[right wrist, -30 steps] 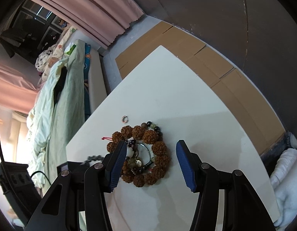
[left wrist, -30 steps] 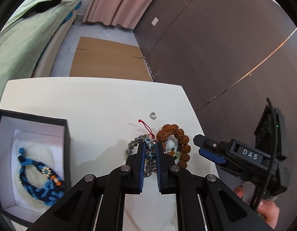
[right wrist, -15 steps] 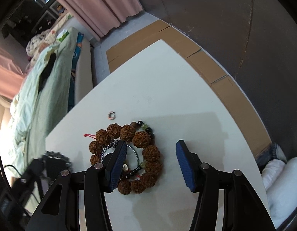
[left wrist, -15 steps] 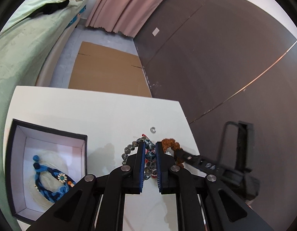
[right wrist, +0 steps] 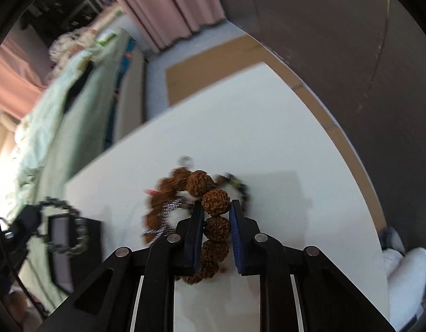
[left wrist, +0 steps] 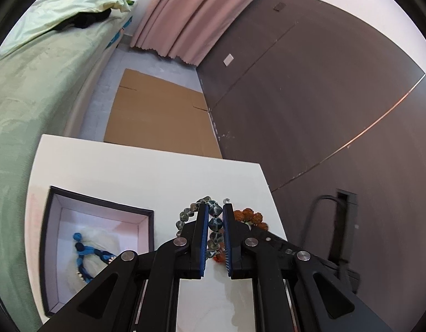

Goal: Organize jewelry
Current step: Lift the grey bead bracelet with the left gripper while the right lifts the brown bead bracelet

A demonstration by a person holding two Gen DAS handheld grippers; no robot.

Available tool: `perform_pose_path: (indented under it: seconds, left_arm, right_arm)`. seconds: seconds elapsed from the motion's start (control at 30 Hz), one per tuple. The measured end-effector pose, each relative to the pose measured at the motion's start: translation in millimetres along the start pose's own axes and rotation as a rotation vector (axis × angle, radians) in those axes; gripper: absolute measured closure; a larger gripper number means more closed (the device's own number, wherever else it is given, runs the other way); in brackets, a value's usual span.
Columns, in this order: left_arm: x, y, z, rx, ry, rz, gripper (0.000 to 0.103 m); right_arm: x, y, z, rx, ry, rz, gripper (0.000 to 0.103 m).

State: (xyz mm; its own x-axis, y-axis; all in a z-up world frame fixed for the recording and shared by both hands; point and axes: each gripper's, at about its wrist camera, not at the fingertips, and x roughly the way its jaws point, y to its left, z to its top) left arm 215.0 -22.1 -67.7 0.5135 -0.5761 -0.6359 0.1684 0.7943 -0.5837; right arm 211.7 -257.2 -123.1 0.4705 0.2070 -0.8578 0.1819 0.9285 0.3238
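My left gripper (left wrist: 214, 210) is shut on a grey-blue glass bead bracelet (left wrist: 214, 223) and holds it above the white table (left wrist: 146, 174); it also shows, blurred, in the right wrist view (right wrist: 65, 227). An open black jewelry box (left wrist: 101, 207) with a blue braided necklace (left wrist: 87, 254) sits at the left. My right gripper (right wrist: 216, 207) is shut on a brown rudraksha bead bracelet (right wrist: 216, 228) lying on the table (right wrist: 268, 144). A dark-beaded bracelet (right wrist: 235, 184) and a silver chain (right wrist: 164, 218) lie with it.
A small silver ring (right wrist: 186, 161) lies on the table beyond the brown bracelet. A bed with green bedding (left wrist: 33, 83) stands at the left. Flat cardboard (left wrist: 154, 116) lies on the floor beyond the table. A dark wall (left wrist: 323, 83) is at the right.
My left gripper lifted the grey-blue bracelet off the pile and moved it left toward the box. My right gripper moved forward and closed on the brown bead bracelet.
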Motion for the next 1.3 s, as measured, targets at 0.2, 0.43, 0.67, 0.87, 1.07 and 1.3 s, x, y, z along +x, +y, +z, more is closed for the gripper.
perform_pose_path:
  seconds: [0.2, 0.43, 0.67, 0.87, 1.07, 1.3]
  left_arm:
    - [-21, 2, 1, -0.003, -0.042, 0.004, 0.093]
    - [-43, 9, -2, -0.011, -0.075, 0.013, 0.093]
    - [-57, 15, -9, -0.022, -0.084, 0.026, 0.093]
    - [-63, 16, -14, -0.021, -0.076, 0.029, 0.093]
    - [-66, 18, -17, -0.019, -0.075, 0.030, 0.093]
    - [-65, 21, -12, -0.021, -0.073, 0.026, 0.093]
  right_arm:
    - [-26, 18, -10, -0.038, -0.054, 0.089, 0.083]
    - [-48, 22, -20, -0.037, -0.106, 0.177, 0.083]
    - [-29, -6, -25, 0.060, -0.020, 0.078, 0.083]
    - [-6, -30, -27, 0.134, 0.047, 0.034, 0.083]
    - [-1, -18, -30, 0.094, 0.028, 0.018, 0.083]
    - [7, -2, -36, 0.073, 0.179, 0.200, 0.077]
